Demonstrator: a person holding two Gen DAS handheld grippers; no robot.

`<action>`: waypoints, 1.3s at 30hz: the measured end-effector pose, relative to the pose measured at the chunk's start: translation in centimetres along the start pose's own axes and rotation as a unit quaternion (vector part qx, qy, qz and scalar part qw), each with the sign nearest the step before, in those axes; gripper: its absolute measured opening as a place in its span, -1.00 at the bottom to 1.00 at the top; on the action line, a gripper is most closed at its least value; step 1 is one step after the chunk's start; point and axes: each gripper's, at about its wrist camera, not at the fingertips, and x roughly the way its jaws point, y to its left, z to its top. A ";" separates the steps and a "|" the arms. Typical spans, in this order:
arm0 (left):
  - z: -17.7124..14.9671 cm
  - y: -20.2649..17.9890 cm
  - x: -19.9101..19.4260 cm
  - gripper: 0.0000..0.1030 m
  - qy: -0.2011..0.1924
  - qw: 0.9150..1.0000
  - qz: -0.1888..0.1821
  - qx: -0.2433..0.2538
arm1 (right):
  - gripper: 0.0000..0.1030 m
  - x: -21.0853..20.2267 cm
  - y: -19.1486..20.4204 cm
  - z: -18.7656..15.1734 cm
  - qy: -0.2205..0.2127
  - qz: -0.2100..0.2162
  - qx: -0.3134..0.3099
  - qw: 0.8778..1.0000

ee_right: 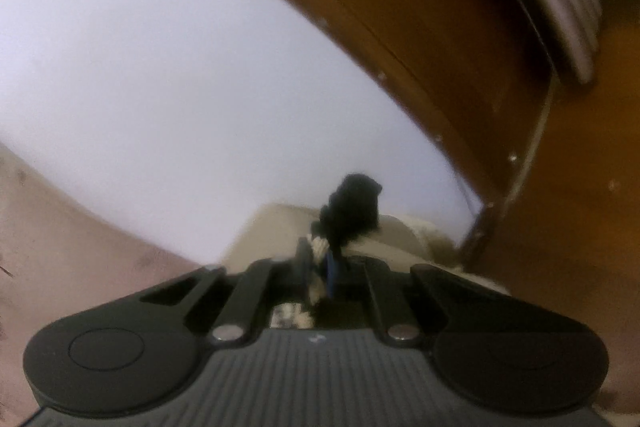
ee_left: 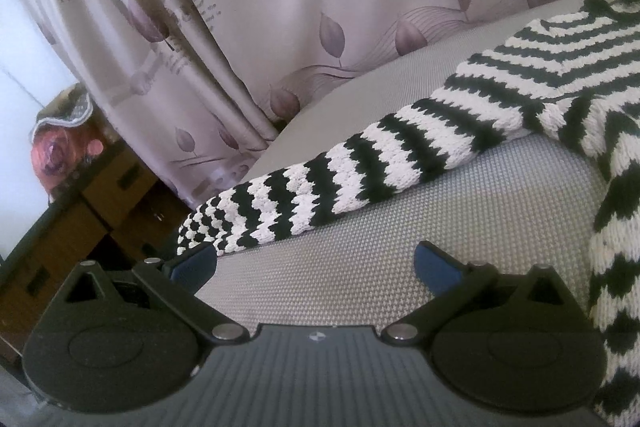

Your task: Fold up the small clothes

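In the left wrist view the left gripper sits at the bottom of the frame with its jaws spread wide and nothing between them. Its blue-padded fingertips hover over a grey woven surface, which looks like a mattress or seat cover; I cannot tell which. Just beyond the left fingertip lies the cuff end of a sleeve belonging to a black-and-white striped knit sweater. The sleeve runs diagonally from the lower left towards the upper right, where it joins the body of the garment; more of the knit spills down the right edge of the frame. Behind it, across the top, hangs a pale mauve curtain printed with leaves. A brown wooden cabinet stands at the left, with a floral-covered item on top.

In the right wrist view the right gripper has its jaws pressed together, pinching a small bunch of black and white knit that sticks up from between the pads. The picture is blurred. Beyond it are a white wall filling the centre and left, brown wooden furniture curving across the upper right, and a pinkish surface at the lower left.
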 end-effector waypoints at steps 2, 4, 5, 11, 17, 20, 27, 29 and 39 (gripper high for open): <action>0.0 0.0 0.0 1.00 0.000 1.000 0.000 -0.001 | -0.86 -3.3 0.6 -0.9 -0.024 0.020 -0.001 1.000; -0.1 0.1 0.0 1.00 0.001 1.000 -0.002 -0.004 | -0.86 -6.9 0.5 -1.6 -0.044 0.042 0.029 0.998; -0.1 0.2 0.0 1.00 0.001 1.000 -0.003 -0.006 | -0.86 -8.9 0.4 -2.0 -0.053 0.049 0.041 0.997; -0.2 0.9 0.2 1.00 0.008 1.000 -0.015 -0.026 | -0.86 -18.9 -1.6 -5.3 -0.081 0.042 0.097 0.991; -0.3 1.5 0.3 1.00 0.015 0.998 -0.030 -0.045 | -0.85 -17.6 -6.7 -6.7 -0.048 -0.022 0.114 0.992; -0.3 1.8 0.4 1.00 0.018 0.998 -0.037 -0.054 | -0.85 -17.8 -6.9 -7.1 -0.054 -0.024 0.121 0.991; -0.5 2.5 0.8 1.00 0.026 0.995 -0.054 -0.076 | -0.85 -18.3 -5.5 -6.2 -0.073 -0.024 0.144 0.987; -0.5 2.6 0.8 1.00 0.028 0.995 -0.057 -0.081 | -0.85 -18.2 -4.3 -5.6 -0.077 -0.023 0.147 0.986; -0.9 3.7 1.4 1.00 0.042 0.988 -0.085 -0.120 | -0.85 -13.7 12.8 -5.8 -0.061 0.098 0.069 0.991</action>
